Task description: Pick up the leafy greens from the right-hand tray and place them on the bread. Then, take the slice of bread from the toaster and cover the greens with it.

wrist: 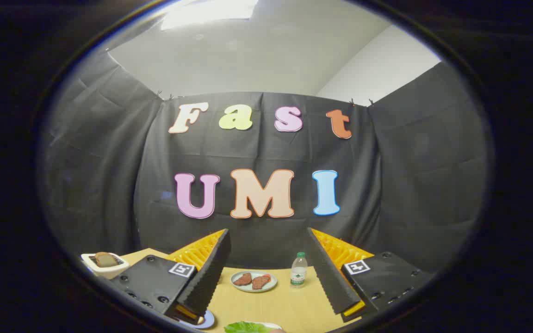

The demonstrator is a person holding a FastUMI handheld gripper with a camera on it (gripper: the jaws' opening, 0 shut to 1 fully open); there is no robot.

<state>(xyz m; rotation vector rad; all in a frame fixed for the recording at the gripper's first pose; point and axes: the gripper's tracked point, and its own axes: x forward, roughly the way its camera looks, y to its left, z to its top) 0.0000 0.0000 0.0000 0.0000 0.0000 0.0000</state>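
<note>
My gripper is open, held high above a wooden table, with nothing between its fingers. Leafy greens lie low between the fingers, close under me, on a pale tray whose rim barely shows. A white toaster stands beyond the left finger, with a slice of brown bread sticking up out of it. The edge of a round plate peeks out beside the left finger's base; what lies on it is hidden.
A pale plate with two reddish meat slices sits ahead between the fingers. A small water bottle with a green cap stands to its right, near the right finger. The black cloth wall closes the back of the table.
</note>
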